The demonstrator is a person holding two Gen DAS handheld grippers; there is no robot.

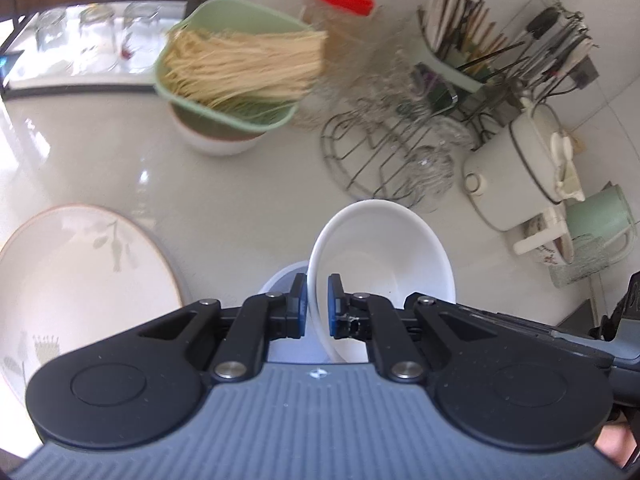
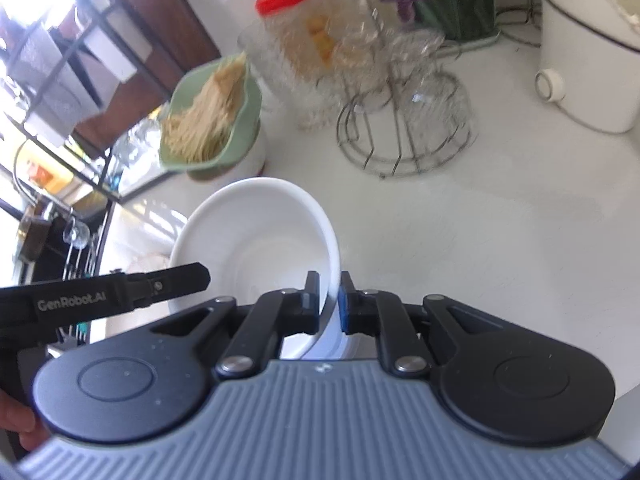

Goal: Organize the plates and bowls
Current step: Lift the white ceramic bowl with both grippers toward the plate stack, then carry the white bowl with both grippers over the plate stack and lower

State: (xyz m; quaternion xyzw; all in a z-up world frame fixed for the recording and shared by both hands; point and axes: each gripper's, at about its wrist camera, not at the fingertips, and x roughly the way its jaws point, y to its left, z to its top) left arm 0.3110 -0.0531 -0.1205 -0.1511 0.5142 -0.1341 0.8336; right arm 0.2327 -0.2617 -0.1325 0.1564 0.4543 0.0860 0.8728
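**One bowl, two grips**

Left wrist view: the left gripper (image 1: 317,305) is pinching the white bowl (image 1: 382,252) by its left rim, bowl tilting rightward above the counter (image 1: 248,184).

Right wrist view: the right gripper (image 2: 329,303) is clamping the opposite rim, bowl lying left.

- Glossy white countertop (image 1: 224,184), tiled wall along its far edge.
- Near left edge: patterned plate (image 1: 80,280) lying flat.
- Toward far left: white bowl (image 1: 216,140) carrying green basket of dried noodles (image 1: 236,64).
- Centre back: wire rack (image 1: 372,152) with clear glasses, red-lidded jar (image 1: 340,4) behind it.
- Far right corner: green utensil holder (image 1: 452,68), white lidded pot (image 1: 516,168), green mug (image 1: 600,220).
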